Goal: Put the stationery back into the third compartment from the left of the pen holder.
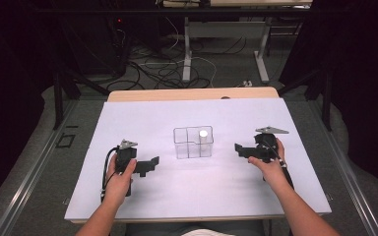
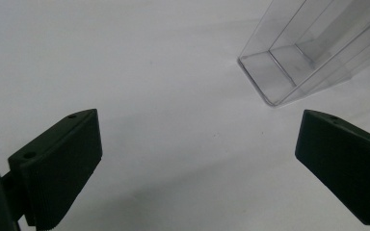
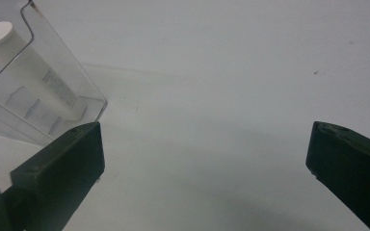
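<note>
Flanking a clear divided box (image 1: 193, 142) at mid-worktop (image 1: 142, 196), the left hand-held gripper (image 1: 153, 162) and the right hand-held gripper (image 1: 238, 148) both rest with jaws spread apart, holding nothing. A white tube (image 1: 203, 139) stands upright in the box's right rear compartment. This looks like a starting pose; next, 1 gripper probably must reach in over the rim for the tube.

1. I hold two grippers: my left gripper (image 1: 150, 164) and my right gripper (image 1: 240, 149), each with two black jaws spread wide.
2. One clear plastic organizer (image 1: 193, 142) sits between them, divided into what looks like three compartments.
3. One white tube (image 1: 203, 138) stands inside it.
</note>
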Demonstrator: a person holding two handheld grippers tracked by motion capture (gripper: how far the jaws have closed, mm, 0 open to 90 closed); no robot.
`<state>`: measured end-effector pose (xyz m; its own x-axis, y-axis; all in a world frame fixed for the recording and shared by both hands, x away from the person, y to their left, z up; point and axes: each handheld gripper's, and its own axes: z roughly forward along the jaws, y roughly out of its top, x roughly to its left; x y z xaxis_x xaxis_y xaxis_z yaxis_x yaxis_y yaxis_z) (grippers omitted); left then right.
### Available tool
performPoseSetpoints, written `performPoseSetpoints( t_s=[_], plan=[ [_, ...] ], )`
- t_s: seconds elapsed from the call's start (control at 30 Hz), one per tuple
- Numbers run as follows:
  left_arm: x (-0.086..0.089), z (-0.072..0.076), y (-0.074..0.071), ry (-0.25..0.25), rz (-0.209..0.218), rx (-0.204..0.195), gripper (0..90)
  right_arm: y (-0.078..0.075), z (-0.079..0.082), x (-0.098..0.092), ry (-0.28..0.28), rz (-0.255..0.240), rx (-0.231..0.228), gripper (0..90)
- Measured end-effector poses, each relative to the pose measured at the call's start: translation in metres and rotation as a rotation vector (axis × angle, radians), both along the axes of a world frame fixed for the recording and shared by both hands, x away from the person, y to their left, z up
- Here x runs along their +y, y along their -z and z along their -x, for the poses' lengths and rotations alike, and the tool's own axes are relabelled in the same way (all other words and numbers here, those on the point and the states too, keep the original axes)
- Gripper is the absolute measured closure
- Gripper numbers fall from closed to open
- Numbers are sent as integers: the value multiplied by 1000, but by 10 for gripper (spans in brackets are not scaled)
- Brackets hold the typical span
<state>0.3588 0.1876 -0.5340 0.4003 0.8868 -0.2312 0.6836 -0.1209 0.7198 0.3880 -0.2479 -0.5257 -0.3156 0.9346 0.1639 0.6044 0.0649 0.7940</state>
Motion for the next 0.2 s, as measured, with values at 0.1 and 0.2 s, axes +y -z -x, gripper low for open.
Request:
performPoseSetpoints(
  t_s=[0.1, 0.2],
  plan=[
    [1, -1, 0, -3, -2, -1, 25, 1, 0, -2, 14, -7, 8, 0],
    [2, -1, 0, -5, -1, -1, 25, 2, -1, -5, 23, -7, 12, 0]
  ],
)
